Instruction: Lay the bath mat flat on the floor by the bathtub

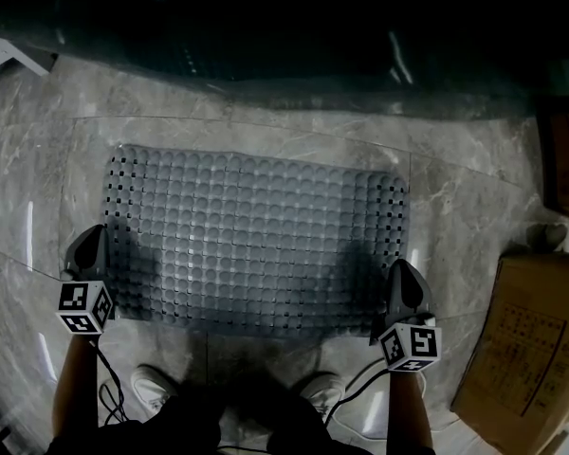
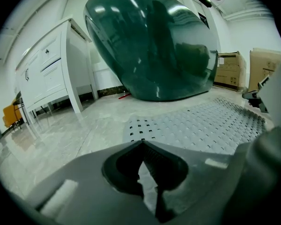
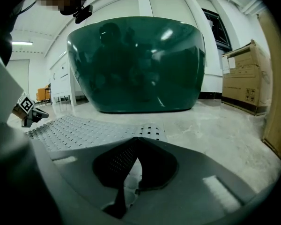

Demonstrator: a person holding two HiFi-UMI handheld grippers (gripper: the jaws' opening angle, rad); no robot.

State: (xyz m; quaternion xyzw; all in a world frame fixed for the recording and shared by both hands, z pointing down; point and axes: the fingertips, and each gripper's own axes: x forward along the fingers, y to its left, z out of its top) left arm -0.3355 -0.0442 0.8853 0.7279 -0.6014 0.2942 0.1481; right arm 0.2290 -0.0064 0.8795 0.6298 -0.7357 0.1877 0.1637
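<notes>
The bath mat [image 1: 256, 245] lies flat on the floor [image 1: 455, 197] just this side of the bathtub [image 1: 294, 27], the left claw [image 1: 99, 231] and right claw [image 1: 400, 266] pressed together, empty, at its side edges; laying looks done, needing only a clean lift away.

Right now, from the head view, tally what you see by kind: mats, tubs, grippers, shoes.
Bath mat: 1
Bathtub: 1
Grippers: 2 (left gripper, right gripper)
Shoes: 2
Total: 6
</notes>
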